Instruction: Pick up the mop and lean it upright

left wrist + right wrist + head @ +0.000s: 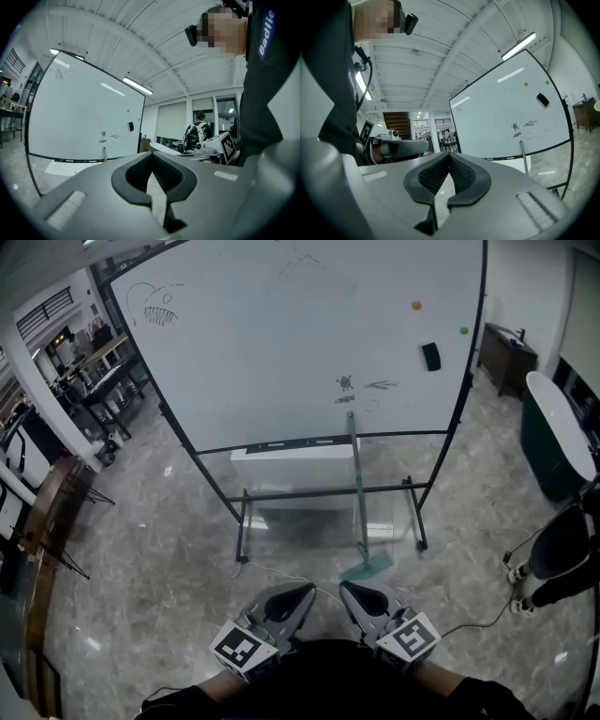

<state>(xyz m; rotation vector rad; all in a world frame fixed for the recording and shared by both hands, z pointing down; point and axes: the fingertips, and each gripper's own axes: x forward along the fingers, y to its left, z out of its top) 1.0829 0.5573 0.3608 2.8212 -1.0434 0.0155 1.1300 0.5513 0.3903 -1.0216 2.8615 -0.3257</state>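
So the mop (357, 486) already stands nearly upright, its handle propped on the whiteboard (281, 343) and its head on the floor (169, 549) below it. Left gripper (307, 591) and right gripper (345, 589) hang well back from the whiteboard, fingers (138, 173) pressed together on nothing. Looks like the job's done.

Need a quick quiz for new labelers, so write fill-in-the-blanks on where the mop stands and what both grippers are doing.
The mop leans upright against the ____.
Its head rests on the ____.
The left gripper and right gripper hold nothing, and both have their jaws ____.
Missing words: whiteboard; floor; shut.
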